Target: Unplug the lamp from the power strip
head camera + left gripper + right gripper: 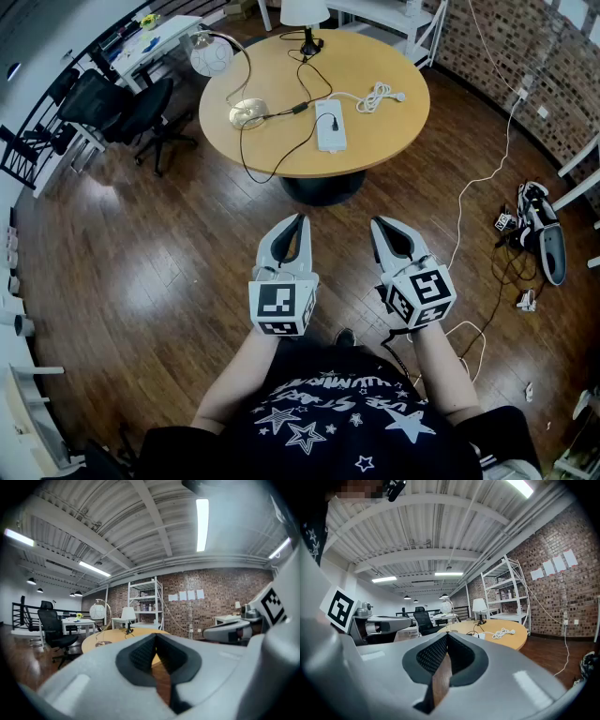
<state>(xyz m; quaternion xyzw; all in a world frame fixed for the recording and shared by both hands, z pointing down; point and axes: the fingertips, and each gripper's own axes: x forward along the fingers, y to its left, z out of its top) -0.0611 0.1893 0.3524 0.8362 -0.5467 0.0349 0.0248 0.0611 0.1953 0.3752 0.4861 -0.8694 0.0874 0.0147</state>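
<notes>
Left claw [299, 219] and right claw [379, 224] were both shut and empty, well short of round tan wooden surface [394, 131]. White oblong power strip [330, 125] lay near its centre. Advice: close in, brace strip, pull straight.

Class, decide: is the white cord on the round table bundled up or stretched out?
Bundled: the white cord lies looped together in a small bunch beside the power strip.
</notes>
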